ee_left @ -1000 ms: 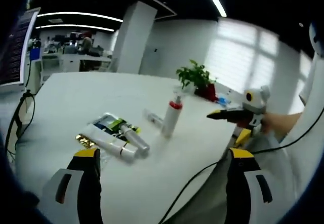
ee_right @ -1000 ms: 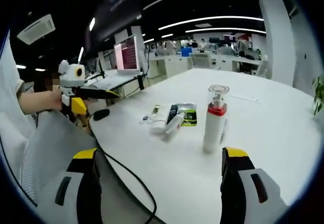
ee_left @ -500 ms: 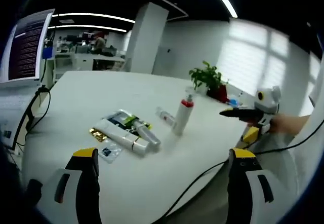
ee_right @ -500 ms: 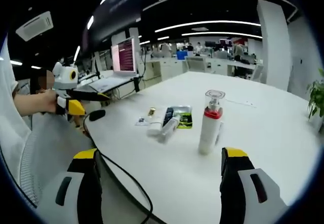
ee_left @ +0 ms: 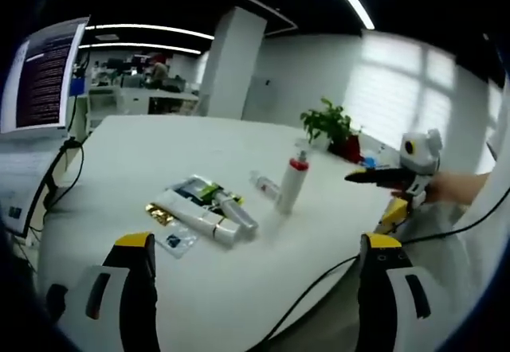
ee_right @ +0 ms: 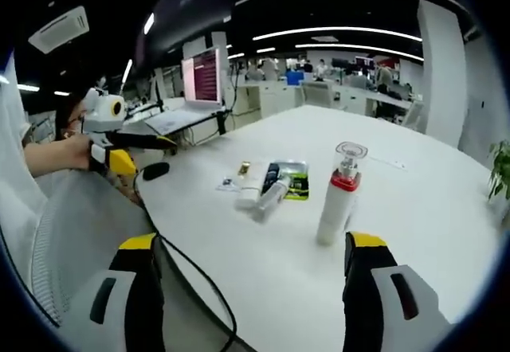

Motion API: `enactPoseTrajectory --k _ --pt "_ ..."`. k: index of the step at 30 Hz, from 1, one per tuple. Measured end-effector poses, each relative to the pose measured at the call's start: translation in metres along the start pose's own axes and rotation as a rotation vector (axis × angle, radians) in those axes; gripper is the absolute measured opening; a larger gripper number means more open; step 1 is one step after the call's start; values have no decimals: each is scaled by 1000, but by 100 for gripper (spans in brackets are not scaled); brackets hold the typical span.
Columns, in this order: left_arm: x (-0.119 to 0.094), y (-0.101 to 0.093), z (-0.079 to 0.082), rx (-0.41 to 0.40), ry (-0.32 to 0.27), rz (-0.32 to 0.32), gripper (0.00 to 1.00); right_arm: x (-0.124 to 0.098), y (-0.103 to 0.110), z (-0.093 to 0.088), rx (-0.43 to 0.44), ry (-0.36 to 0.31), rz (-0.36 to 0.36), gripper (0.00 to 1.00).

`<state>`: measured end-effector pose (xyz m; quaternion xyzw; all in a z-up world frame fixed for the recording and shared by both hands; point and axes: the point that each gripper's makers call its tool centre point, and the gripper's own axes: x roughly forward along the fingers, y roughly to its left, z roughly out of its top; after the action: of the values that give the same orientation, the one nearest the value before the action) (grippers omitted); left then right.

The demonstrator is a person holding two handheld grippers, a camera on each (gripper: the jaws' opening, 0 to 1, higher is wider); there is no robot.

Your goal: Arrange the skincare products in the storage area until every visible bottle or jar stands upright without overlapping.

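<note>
Both drawn back a little from the tabletop over the last second, nothing touched. Left gripper wide and empty; right gripper likewise wide, holding nothing. Ahead of the right gripper, well apart, a pump bottle with a red collar, upright. Off to its left, a heap of tubes lying flat and overlapping beside a green-and-black pack. No progress yet: probably still an approach to come, with the lying tubes to stand up.
</note>
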<state>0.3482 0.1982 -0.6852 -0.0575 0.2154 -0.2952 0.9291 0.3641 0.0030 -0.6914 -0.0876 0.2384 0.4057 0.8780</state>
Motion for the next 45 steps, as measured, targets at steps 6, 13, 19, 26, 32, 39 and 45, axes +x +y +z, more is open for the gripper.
enactPoseTrajectory --k 6,13,19,26,32,39,45 --pt "1 0 -2 1 13 -7 99 24 5 10 -7 58 47 88" --pt "2 -3 0 0 11 -18 98 61 13 26 -59 74 98 88" --pt "2 -1 0 -10 12 -16 98 82 18 32 -88 106 137 87" --pt "2 0 0 -12 11 -10 96 103 20 31 -125 153 162 86" --pt "2 -2 -4 1 29 -15 95 121 18 35 -135 186 169 84" --pt "2 -1 -4 -2 32 -10 95 152 14 39 -141 226 174 80" --pt "3 -2 -7 0 43 -19 94 178 14 34 -134 302 176 75"
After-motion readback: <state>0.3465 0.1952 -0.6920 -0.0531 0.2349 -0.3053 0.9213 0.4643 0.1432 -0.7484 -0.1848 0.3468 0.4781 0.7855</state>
